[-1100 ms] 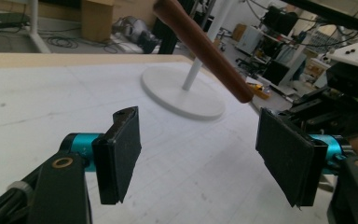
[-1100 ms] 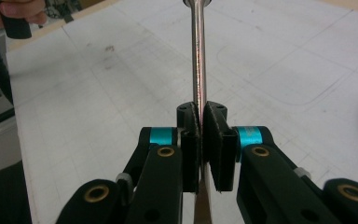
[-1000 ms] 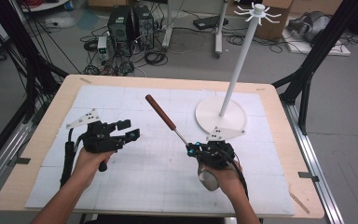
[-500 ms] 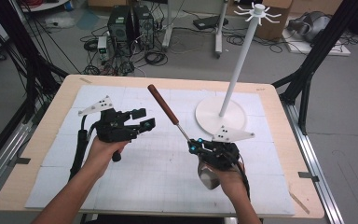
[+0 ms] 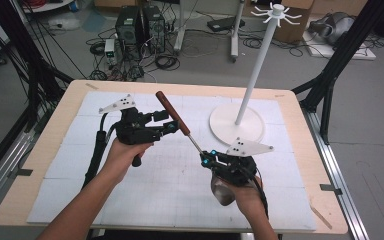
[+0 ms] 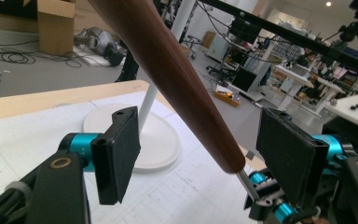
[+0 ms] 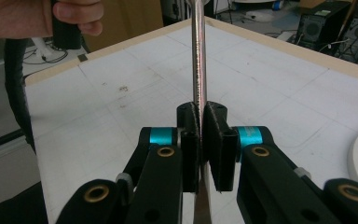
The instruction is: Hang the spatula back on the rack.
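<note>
black tongs [image 5: 166, 126] with teal joints, brass screws, trailing black cables.

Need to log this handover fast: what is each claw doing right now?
Left claw: open, pads either side of the wooden handle, not pressing.
Right claw: closed on the metal shaft.

We see even, bright indoor light with soft shadows; glare streaks the metal shaft [image 7: 198, 56] above the right gripper [image 7: 200, 140], background blurred.
</note>
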Tool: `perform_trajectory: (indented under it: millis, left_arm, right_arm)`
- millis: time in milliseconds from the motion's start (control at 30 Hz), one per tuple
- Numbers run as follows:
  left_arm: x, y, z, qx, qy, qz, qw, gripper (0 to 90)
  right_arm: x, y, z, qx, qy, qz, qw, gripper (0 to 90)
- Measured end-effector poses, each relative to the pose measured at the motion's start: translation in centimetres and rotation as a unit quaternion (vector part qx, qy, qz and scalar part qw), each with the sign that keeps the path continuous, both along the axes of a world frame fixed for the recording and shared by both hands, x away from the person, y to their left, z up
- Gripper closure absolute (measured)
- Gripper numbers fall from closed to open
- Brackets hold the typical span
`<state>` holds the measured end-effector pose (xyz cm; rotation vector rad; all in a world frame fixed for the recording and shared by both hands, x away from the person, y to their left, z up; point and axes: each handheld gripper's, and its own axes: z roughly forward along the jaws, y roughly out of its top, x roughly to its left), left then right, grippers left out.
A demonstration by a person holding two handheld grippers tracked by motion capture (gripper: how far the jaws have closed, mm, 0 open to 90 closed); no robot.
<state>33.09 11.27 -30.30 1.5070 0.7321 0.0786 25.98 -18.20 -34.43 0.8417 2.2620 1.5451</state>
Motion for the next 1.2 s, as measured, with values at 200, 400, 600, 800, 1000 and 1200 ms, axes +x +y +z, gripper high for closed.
perform_trajectory:
  millis: [200,400,600,800,1000,1200]
  left_arm:
    - [0.7,-0.3,0.8,-0.006,0.009,-0.003,0.9999,31.5]
    - [1.4,0.0,1.1,-0.015,0.025,0.0,0.9996,36.3]
    - [1.6,0.1,1.2,-0.025,0.032,0.01,0.9991,48.4]
    - [1.7,0.5,1.3,-0.028,0.035,0.014,0.9989,53.4]
    - [1.5,0.4,1.5,-0.031,0.031,0.014,0.9989,62.0]
    - [1.2,0.3,1.6,-0.038,0.028,0.01,0.9989,64.2]
  right_arm:
    - [-0.2,0.2,0.0,-0.007,-0.002,0.001,1.0,84.5]
    - [-0.3,0.1,-0.1,-0.009,0.002,-0.001,1.0,84.5]
    - [-0.4,0.2,-0.1,-0.013,0.0,-0.001,0.9999,84.5]
    - [-0.5,0.2,-0.2,-0.014,0.003,-0.001,0.9999,84.5]
    - [-0.4,0.2,-0.2,-0.014,0.003,-0.003,0.9999,84.5]
    - [-0.4,0.4,-0.3,-0.017,0.004,-0.001,0.9998,84.5]
